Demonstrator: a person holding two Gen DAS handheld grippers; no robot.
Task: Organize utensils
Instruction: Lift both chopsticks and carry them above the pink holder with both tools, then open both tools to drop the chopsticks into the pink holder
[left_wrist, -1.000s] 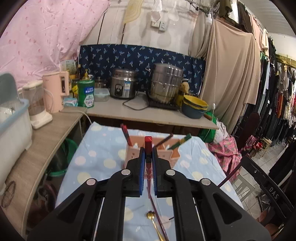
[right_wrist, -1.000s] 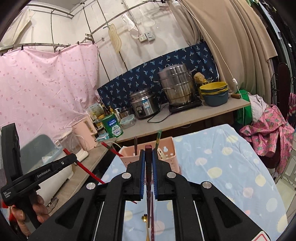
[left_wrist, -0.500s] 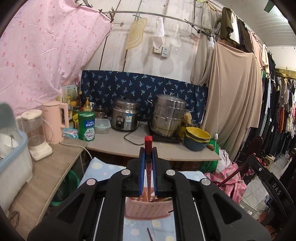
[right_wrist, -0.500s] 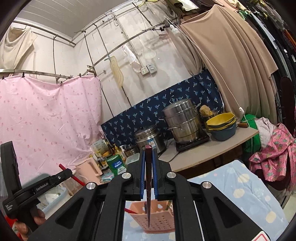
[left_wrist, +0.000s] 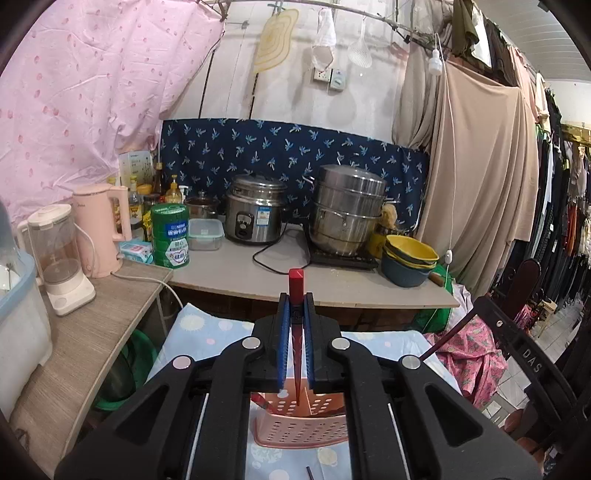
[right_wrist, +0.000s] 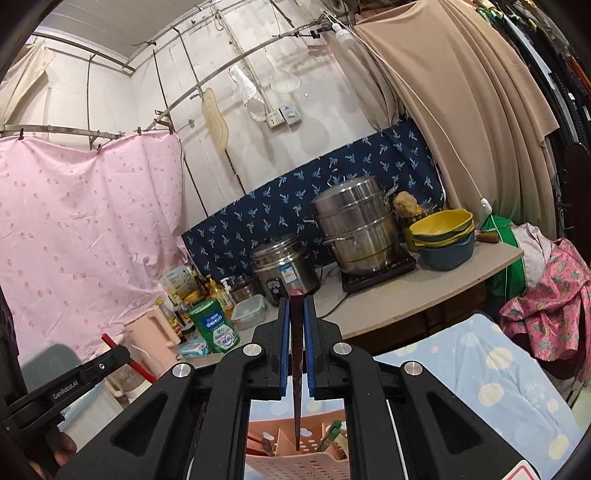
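Both chopsticks lowered nearer pink basket (left_wrist: 301, 430), left tool (left_wrist: 296, 317) clamped, right tool (right_wrist: 296, 321) clamped

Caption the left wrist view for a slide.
Left gripper holds a red chopstick point-down over the pink utensil caddy.

Both grippers, left gripper (left_wrist: 296, 317) and right gripper (right_wrist: 296, 321), have matte black angular linkage arms, round silver screws, and blue ribbed pads (left_wrist: 283, 347) lining the jaws. White "GenRobot.AI" lettering marks one arm.
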